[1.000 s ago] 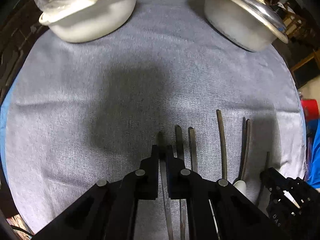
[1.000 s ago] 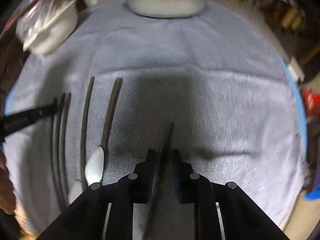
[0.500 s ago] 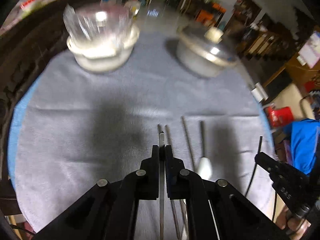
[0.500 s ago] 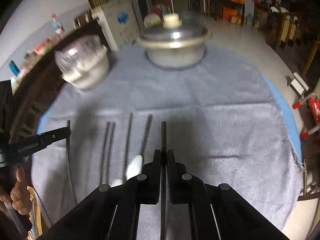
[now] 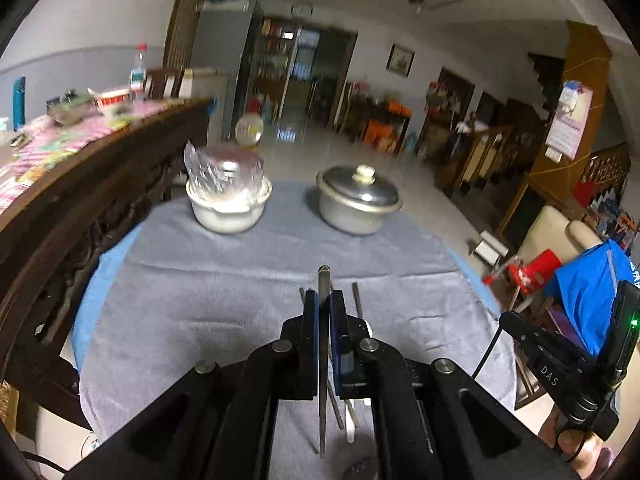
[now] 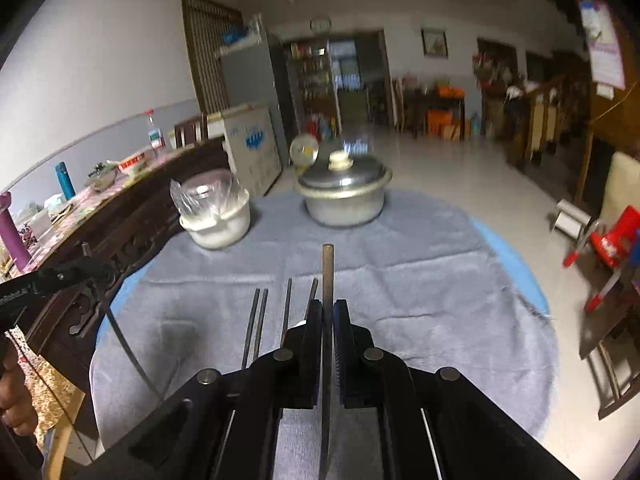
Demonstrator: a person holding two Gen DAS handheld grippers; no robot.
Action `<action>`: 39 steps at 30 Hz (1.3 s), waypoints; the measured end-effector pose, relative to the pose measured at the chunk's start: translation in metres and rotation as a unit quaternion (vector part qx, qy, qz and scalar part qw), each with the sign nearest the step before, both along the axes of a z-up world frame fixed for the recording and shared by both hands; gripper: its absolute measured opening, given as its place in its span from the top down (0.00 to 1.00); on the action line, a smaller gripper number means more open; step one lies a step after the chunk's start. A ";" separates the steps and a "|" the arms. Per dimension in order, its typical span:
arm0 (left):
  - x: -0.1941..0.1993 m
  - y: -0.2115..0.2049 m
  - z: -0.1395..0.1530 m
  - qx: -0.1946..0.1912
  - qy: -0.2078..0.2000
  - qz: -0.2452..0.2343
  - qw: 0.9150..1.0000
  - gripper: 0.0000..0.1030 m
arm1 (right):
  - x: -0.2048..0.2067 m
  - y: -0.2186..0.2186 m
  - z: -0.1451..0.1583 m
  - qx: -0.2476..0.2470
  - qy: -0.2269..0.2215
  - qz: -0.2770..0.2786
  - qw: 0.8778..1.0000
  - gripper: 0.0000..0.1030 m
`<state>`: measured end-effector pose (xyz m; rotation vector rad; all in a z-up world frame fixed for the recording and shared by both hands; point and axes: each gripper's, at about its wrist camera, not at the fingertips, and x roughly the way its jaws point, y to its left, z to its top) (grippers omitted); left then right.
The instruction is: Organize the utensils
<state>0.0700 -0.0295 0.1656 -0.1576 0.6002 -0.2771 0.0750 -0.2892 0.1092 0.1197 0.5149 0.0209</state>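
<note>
My left gripper [image 5: 323,300] is shut on a flat metal utensil handle [image 5: 323,280] and holds it above the grey cloth [image 5: 200,300]. My right gripper [image 6: 328,308] is shut on a dark round utensil handle [image 6: 327,272], also lifted above the cloth [image 6: 420,288]. Several dark utensil handles [image 6: 256,320] lie side by side on the cloth left of the right gripper. Another handle [image 5: 357,304] and a white spoon end [image 5: 351,420] show beside the left gripper. The held utensils' working ends are hidden.
A white bowl covered in plastic [image 5: 226,200] and a lidded metal pot [image 5: 358,200] stand at the cloth's far edge; both also show in the right wrist view [image 6: 214,216] [image 6: 344,196]. A dark wooden rail [image 5: 80,208] runs along the left. The other gripper [image 5: 560,360] is at the right.
Both grippers have risen and tilted up from the cloth, each carrying its utensil. The view now takes in the room instead of looking down at the cloth.
</note>
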 end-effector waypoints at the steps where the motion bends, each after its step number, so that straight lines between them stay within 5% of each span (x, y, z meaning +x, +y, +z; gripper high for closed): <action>1: -0.010 0.001 0.001 0.000 -0.013 0.004 1.000 0.95 | -0.009 0.002 0.003 -0.003 -0.010 -0.003 1.000 0.94; 15: -0.083 0.011 0.054 -0.034 -0.105 0.006 0.994 0.95 | -0.097 0.004 0.065 0.016 -0.136 -0.020 0.990 0.94; 23: -0.097 0.015 0.073 -0.072 -0.117 -0.010 0.990 0.95 | -0.132 0.013 0.103 0.047 -0.194 0.016 0.980 0.94; 39: -0.111 0.013 0.051 -0.089 -0.107 -0.038 0.990 0.95 | -0.121 0.052 0.060 0.039 -0.126 0.061 0.989 0.94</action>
